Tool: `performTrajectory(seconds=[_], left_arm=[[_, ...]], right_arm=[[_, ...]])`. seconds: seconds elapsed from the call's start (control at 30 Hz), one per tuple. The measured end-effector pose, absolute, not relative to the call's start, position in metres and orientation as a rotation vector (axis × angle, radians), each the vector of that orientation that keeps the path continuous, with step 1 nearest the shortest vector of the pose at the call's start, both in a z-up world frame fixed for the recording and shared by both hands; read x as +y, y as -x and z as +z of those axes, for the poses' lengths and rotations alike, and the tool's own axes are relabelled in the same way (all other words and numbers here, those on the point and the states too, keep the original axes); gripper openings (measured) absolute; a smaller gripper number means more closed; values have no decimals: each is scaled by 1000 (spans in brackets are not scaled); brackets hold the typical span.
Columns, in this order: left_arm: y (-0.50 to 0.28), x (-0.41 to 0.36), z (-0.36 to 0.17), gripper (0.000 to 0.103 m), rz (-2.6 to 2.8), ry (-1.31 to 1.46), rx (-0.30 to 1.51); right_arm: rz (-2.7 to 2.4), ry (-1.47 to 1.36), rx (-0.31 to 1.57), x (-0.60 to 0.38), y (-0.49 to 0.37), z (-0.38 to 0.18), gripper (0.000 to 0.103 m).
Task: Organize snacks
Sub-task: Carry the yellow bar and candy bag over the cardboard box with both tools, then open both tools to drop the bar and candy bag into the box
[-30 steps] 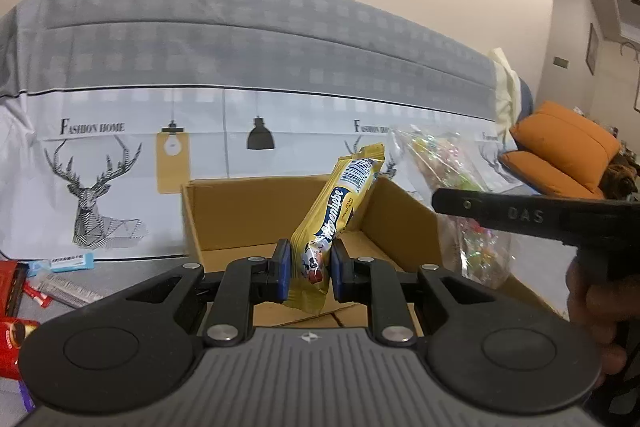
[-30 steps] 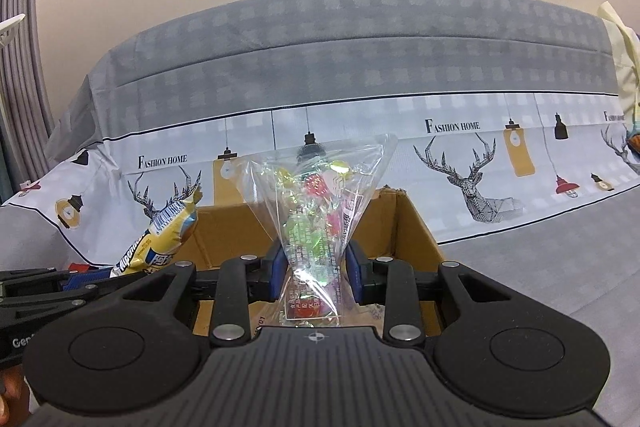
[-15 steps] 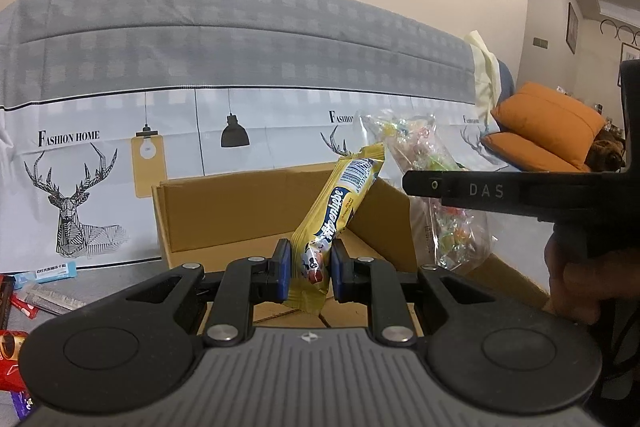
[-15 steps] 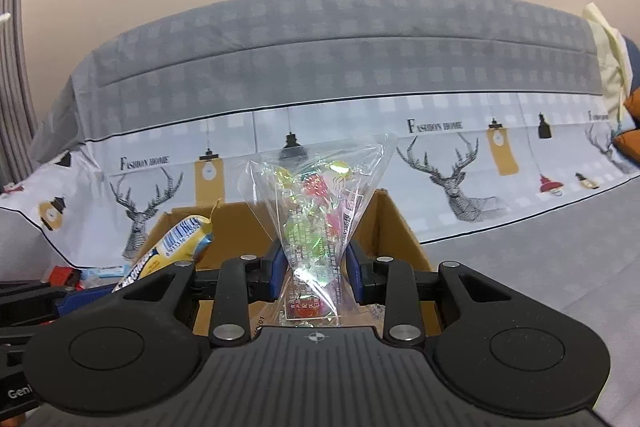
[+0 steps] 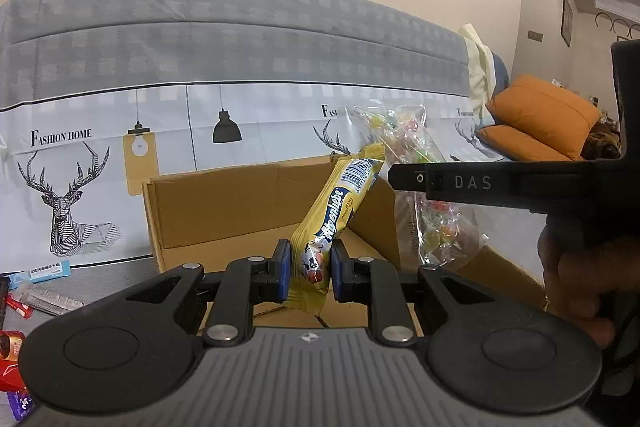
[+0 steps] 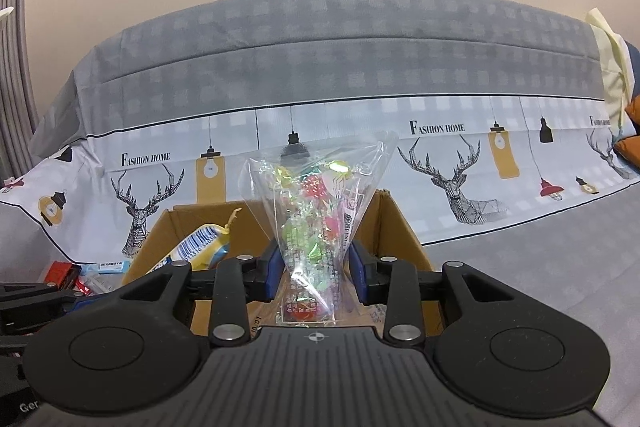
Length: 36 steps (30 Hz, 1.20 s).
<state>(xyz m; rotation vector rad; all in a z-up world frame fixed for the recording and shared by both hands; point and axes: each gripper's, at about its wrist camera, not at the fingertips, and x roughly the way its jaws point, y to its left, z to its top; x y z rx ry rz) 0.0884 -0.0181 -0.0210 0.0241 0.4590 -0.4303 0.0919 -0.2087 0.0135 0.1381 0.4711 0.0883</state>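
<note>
**Two snack packs held over an open carton**

A large upholstered form behind the work surface is draped in a smooth grey-and-white cloth [image 6: 360, 75], checked above and printed below with line-drawn stag heads, hanging lamps and the words "FASHION HOME". In front of it one open corrugated cardboard box [image 5: 224, 211] is seen, plain brown, with upright walls and creased flaps. Two plump orange cushions [image 5: 540, 123] are stacked at the far right of the left wrist view.

Two snack packs are held above the box. One is a long yellow foil-like biscuit pack [image 5: 340, 211] with blue lettering and a barcode, tilted so that its top leans to the right. The other is a clear crinkled cellophane bag of wrapped candies [image 6: 316, 223], flared at the top and narrow below, filled with green, red and yellow sweets. A few small flat wrappers [image 5: 36, 291], red, blue and silver, are scattered on the grey surface to the left of the box; their exact number cannot be told.

The left gripper [image 5: 306, 269] is closed narrowly on the lower end of the biscuit pack, both blue pads pressed against it. The jaws of the right gripper [image 6: 316, 269] have just been opening; the neck of the candy bag stands between the blue pads, and small gaps are seen at each side, so no firm pressure is evident. Part of a hand [image 5: 576, 283] is seen gripping the right tool's black handle.
</note>
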Motion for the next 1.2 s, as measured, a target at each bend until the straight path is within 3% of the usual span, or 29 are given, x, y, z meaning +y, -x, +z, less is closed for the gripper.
performTrajectory(seconds=[1.07, 1.17, 1.2], left_arm=[[-87, -20, -20, 22, -440, -8, 460], [-89, -19, -22, 27, -447, 2, 482], [-90, -19, -22, 35, -442, 5, 487]], right_arm=[[65, -138, 484, -207, -97, 13, 44], [59, -138, 487, -207, -96, 13, 51], [44, -134, 488, -208, -97, 14, 51]])
